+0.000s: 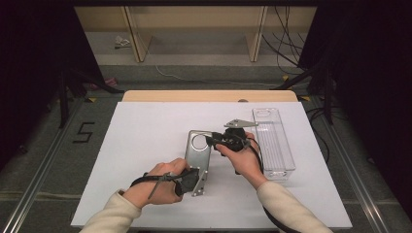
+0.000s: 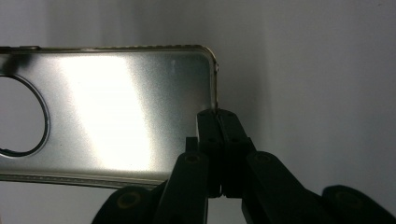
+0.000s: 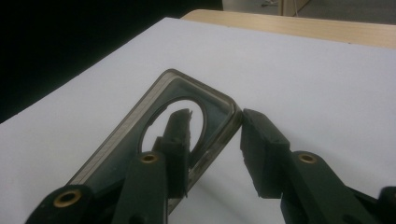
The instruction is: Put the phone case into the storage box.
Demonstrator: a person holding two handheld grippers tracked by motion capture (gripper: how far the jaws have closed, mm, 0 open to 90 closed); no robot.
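Note:
A silver phone case (image 1: 199,156) with a round hole near its far end lies on the white table top (image 1: 145,145), a little right of the middle. My left gripper (image 1: 197,177) is at the case's near end. In the left gripper view the case (image 2: 116,116) is shiny metal, and my left gripper (image 2: 218,116) is shut on its rim near a corner. My right gripper (image 1: 210,140) is at the far end. In the right gripper view it (image 3: 215,119) stands open across the end wall of the case (image 3: 140,112), one jaw over the hole and the other outside.
A clear plastic tray (image 1: 273,141) lies lengthwise to the right of the case, close behind my right hand. The wooden table edge (image 1: 209,95) runs along the back. Black drapes, cables and shelving stand beyond it.

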